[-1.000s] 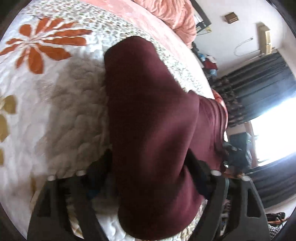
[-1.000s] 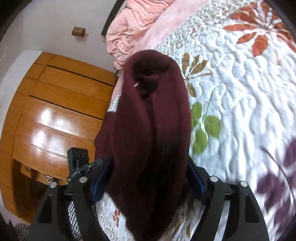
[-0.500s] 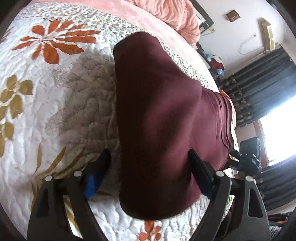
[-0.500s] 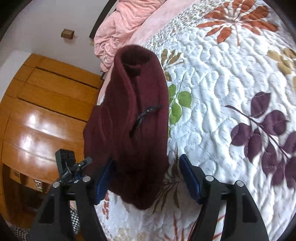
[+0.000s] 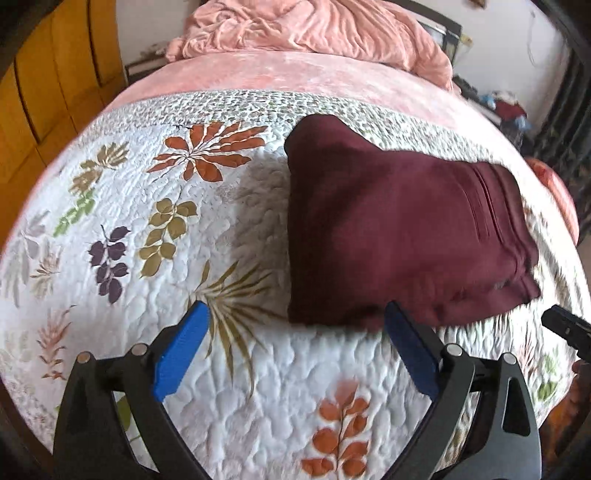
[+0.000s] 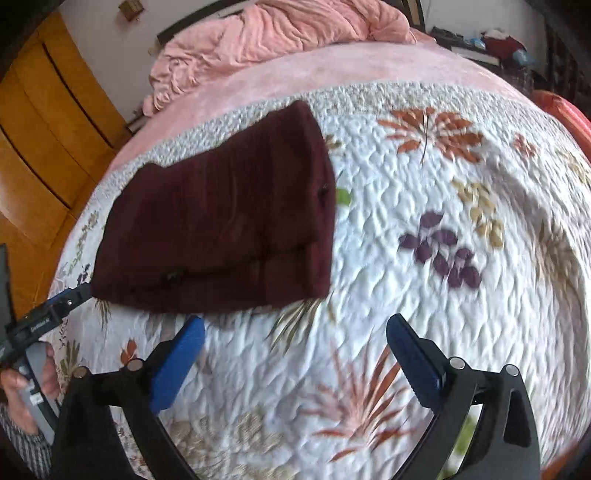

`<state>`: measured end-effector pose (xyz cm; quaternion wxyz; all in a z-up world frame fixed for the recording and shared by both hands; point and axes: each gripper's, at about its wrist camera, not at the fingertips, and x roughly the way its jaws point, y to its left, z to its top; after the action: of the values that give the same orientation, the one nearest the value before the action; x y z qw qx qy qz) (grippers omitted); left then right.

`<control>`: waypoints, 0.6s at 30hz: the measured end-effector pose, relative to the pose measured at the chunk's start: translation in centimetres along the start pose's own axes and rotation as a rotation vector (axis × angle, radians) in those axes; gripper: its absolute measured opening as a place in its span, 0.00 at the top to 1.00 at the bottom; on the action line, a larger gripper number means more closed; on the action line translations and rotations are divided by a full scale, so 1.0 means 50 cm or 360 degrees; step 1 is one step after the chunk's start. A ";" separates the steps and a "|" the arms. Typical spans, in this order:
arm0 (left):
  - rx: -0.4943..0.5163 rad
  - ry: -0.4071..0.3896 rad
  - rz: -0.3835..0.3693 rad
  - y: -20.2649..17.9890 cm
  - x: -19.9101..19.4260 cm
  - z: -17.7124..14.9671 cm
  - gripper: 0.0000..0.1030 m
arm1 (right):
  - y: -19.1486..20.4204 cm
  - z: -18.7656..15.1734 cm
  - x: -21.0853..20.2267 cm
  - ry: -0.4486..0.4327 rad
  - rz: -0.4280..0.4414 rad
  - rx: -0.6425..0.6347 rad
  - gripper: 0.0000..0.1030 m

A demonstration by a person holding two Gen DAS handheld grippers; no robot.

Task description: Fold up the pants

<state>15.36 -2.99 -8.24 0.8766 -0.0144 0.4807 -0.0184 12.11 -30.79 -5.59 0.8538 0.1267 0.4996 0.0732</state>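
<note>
The maroon pants (image 5: 399, 229) lie folded into a compact bundle on the floral quilt (image 5: 147, 221); they also show in the right wrist view (image 6: 221, 221). My left gripper (image 5: 295, 321) is open and empty, just in front of the bundle's near edge. My right gripper (image 6: 295, 332) is open and empty, a little in front of and to the right of the bundle. The other gripper's tip shows at the right edge of the left wrist view (image 5: 565, 328) and, held in a hand, at the left edge of the right wrist view (image 6: 48, 314).
A crumpled pink blanket (image 5: 314, 29) and pink sheet (image 5: 295, 74) lie at the head of the bed. A wooden wardrobe (image 6: 44, 122) stands beside the bed. Dark curtains (image 5: 569, 103) and clutter sit at the far right.
Both grippers have let go of the pants and pulled back. The bundle now lies flat on the quilt, clear of the open jaws.
</note>
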 end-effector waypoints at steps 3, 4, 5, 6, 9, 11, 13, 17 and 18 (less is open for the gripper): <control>0.0023 0.0022 0.0044 -0.004 -0.023 -0.021 0.07 | 0.029 -0.016 -0.006 0.0006 -0.0019 0.0041 0.04; 0.0020 0.0023 0.0030 -0.006 -0.033 -0.028 0.07 | 0.028 -0.019 -0.005 0.0008 -0.0030 0.0048 0.04; 0.0011 0.0020 0.0023 -0.007 -0.043 -0.035 0.07 | 0.032 -0.023 -0.009 0.0011 -0.0044 0.0055 0.04; 0.0010 0.0009 0.0027 -0.009 -0.054 -0.040 0.07 | 0.040 -0.026 -0.013 0.0020 -0.0069 0.0061 0.04; 0.0019 -0.0022 0.0012 -0.013 -0.083 -0.049 0.07 | 0.055 -0.028 -0.029 0.0018 -0.0099 0.0046 0.04; 0.0009 -0.0047 -0.0006 -0.014 -0.106 -0.056 0.07 | 0.057 -0.026 -0.034 -0.0002 -0.0100 0.0048 0.04; 0.0014 -0.0069 -0.0003 -0.015 -0.125 -0.060 0.07 | 0.061 -0.027 -0.043 -0.0010 -0.0093 0.0055 0.04; 0.0046 -0.0114 0.0008 -0.020 -0.156 -0.061 0.07 | 0.075 -0.028 -0.069 -0.0032 -0.0092 0.0066 0.04; 0.0055 -0.0131 0.0014 -0.022 -0.166 -0.060 0.07 | 0.078 -0.028 -0.076 -0.0039 -0.0107 0.0065 0.04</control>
<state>8.32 -3.75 -2.82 0.8958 0.0021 0.4439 -0.0222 9.05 -27.79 -1.93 0.8590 0.1280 0.4946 0.0326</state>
